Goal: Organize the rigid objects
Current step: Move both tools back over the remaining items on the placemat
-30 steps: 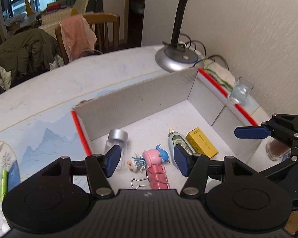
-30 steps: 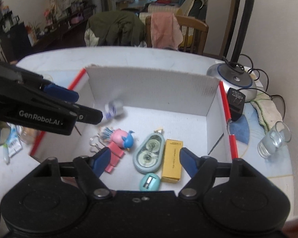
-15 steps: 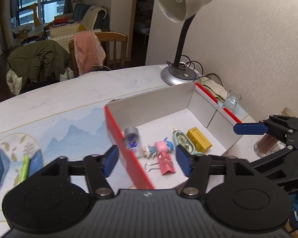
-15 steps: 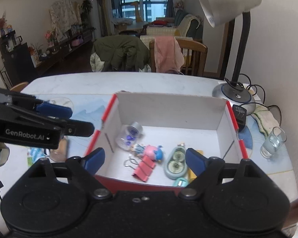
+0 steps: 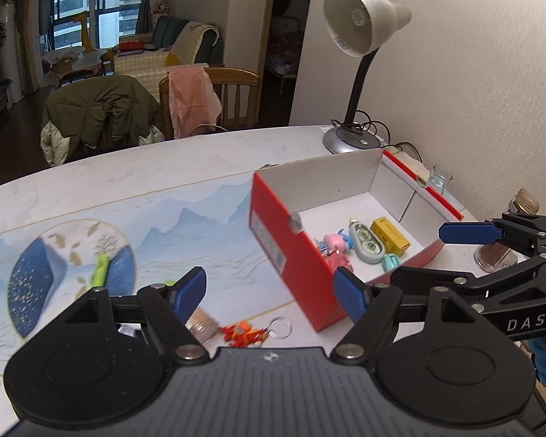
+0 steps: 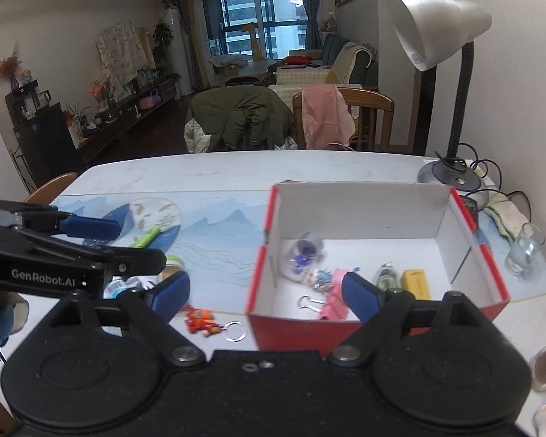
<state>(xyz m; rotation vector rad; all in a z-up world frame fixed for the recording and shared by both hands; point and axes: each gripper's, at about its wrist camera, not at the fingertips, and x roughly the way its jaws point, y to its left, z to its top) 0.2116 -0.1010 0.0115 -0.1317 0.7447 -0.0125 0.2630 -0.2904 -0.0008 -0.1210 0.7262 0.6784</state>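
Right of centre on the surface (image 6: 236, 171) sits the red box (image 6: 349, 331), white inside and open-topped, a fair share of the sorting already in it. Contents, read from the right wrist view: a clear jar (image 6: 304, 255) on its side at the left wall, a pink figurine (image 5: 333, 242), pink binder clips (image 6: 327, 300), a pale green oval tape dispenser (image 5: 366, 244), a small yellow box (image 5: 389, 235) and, in the left wrist view, a little teal piece (image 5: 390, 262) by the near wall. All lie loose on the box floor, some touching; no dividers show.

Left outside — lower left of both frames: an orange toy keychain (image 6: 200, 322) with its ring just beside the box's near corner, a green marker (image 6: 147, 236) on the round blue print, and a tan lidded jar (image 5: 200, 326) partly hidden behind the left gripper (image 5: 269, 291). Other small things beneath that gripper are too blurred to name. A drinking glass (image 6: 524, 251) and a brown-filled jar (image 5: 495, 255) stand right of the box; whether they belong to the job I cannot tell.

Left gripper: jaws opening, nothing between them. Right gripper (image 6: 265, 293): jaws wide apart, empty too.

Judgement — past halfway, with the keychain, marker and tan jar at least to go.
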